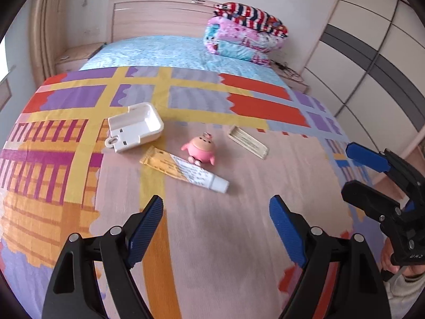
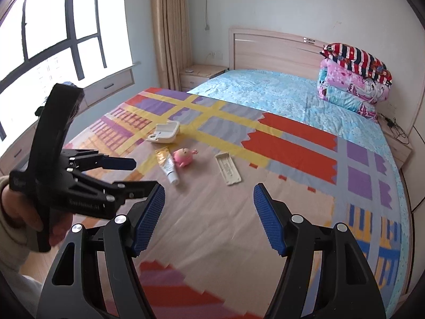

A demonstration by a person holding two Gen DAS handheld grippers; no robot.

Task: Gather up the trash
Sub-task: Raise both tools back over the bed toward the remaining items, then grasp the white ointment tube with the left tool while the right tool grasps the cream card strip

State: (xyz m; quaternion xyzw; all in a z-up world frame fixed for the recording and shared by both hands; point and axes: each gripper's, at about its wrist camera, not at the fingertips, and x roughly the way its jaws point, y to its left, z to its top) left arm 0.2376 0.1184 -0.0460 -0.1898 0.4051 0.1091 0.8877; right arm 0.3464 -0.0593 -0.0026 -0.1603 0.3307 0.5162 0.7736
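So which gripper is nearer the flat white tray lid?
Right. The right gripper faces the tray lid almost straight ahead; the left gripper sits further off, lined up with the tube instead.

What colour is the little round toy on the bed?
The toy is pink; clearest in the left wrist view.

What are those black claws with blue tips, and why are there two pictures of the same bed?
The claws are grabbing tools. A person holds one in each hand, and each has a little camera looking out along its fingers. One picture comes from the left gripper, the other from the right gripper. Both are open and hold nothing. On the colourful bedspread lie a white plastic box, a yellow-and-white tube, a small pink toy and a flat pale packet. The folded blankets sit by the headboard.
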